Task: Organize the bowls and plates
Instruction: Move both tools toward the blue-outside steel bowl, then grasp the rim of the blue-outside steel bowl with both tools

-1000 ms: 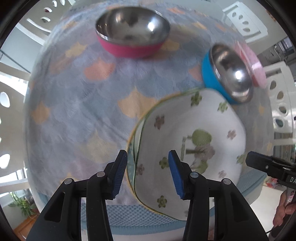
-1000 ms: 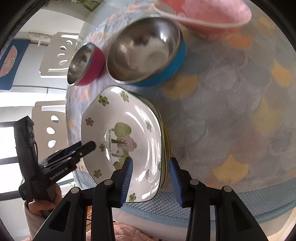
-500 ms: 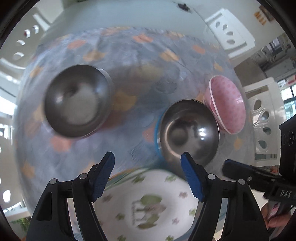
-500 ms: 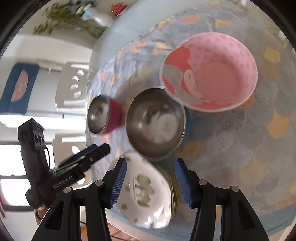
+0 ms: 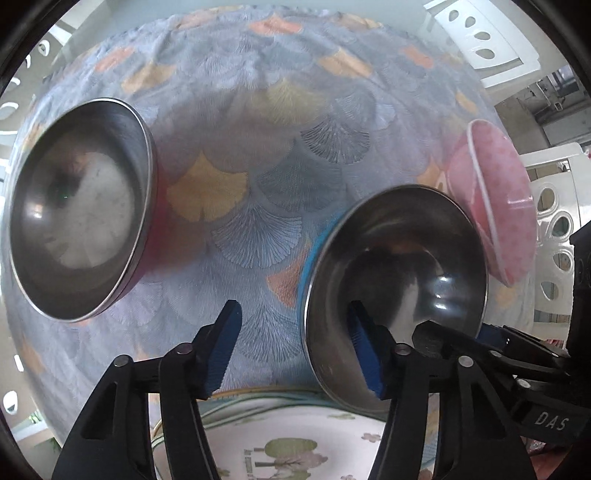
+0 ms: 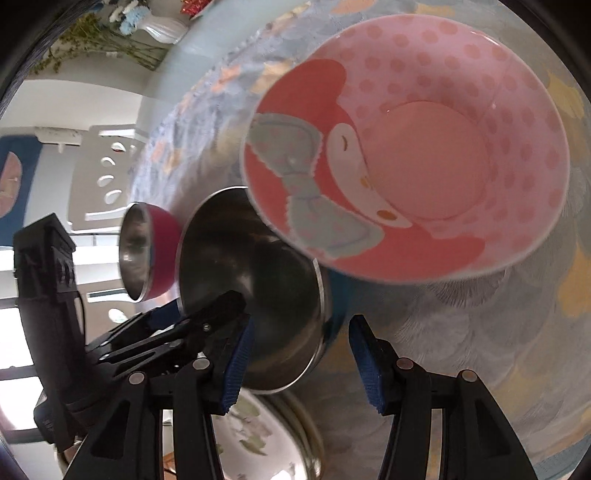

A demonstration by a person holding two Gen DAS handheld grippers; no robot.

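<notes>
A steel bowl with a blue outside (image 5: 395, 280) (image 6: 255, 288) stands on the patterned tablecloth (image 5: 258, 147). My left gripper (image 5: 295, 347) straddles its left rim, one pad inside and one outside; the jaws are closing and neither pad presses on the rim. My right gripper (image 6: 301, 365) straddles the opposite rim the same way, open and clear of the metal. Each gripper shows in the other's view: the right gripper (image 5: 458, 328), the left gripper (image 6: 199, 310). A stack of floral plates (image 5: 295, 443) (image 6: 258, 435) lies just below the fingers.
A steel bowl with a red outside (image 5: 77, 210) (image 6: 147, 251) stands to the left. A pink dotted bowl (image 6: 406, 147) (image 5: 491, 206) sits close behind the blue one. White chairs (image 5: 480, 40) ring the table, and a vase of flowers (image 6: 162, 26) stands beyond it.
Both grippers left the floral plates and moved forward and down to the blue bowl. Their jaws stand wider than a second ago; the left has narrowed again since half a second ago.
</notes>
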